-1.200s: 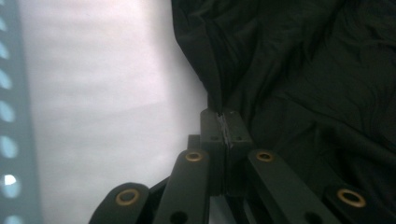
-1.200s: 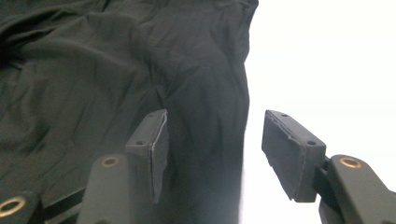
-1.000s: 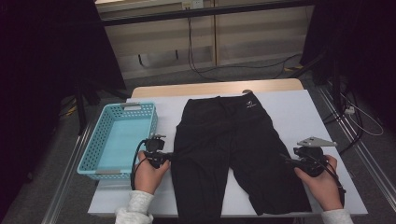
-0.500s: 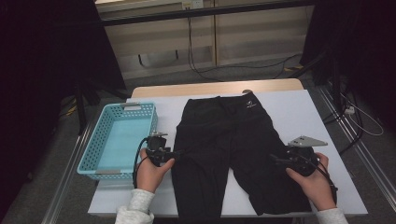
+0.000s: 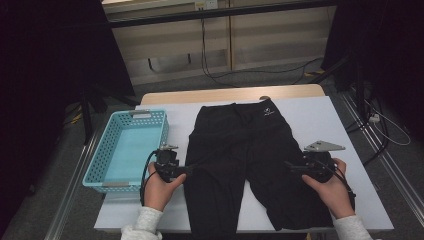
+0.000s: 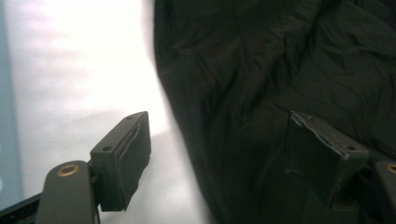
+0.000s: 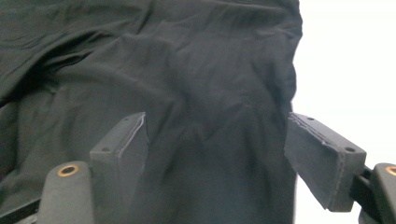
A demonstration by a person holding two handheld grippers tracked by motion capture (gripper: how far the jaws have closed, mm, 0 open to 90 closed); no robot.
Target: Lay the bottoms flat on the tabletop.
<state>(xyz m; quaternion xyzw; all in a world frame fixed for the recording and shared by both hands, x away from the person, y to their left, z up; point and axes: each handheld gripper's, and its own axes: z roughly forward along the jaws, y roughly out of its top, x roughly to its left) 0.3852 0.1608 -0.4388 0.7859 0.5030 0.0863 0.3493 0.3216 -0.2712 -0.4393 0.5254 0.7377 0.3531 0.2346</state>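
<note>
One pair of black pants (image 5: 245, 165) lies flat beside one blue basket (image 5: 127, 150), with two grippers, left (image 5: 186, 171) and right (image 5: 291, 167), just spread wide at its edges, pinching nothing.

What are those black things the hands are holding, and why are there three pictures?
A person holds a hand tool with a two-jawed claw in each hand: the left claw and the right claw. One picture looks down from a camera above the table. The other two come from small cameras riding on each claw, looking along its black jaws. Black trousers lie flat on the white table, and a blue basket sits to their left. Both claws have just been opening. Each sits at an outer edge of the trousers, jaws apart, gripping nothing.
</note>
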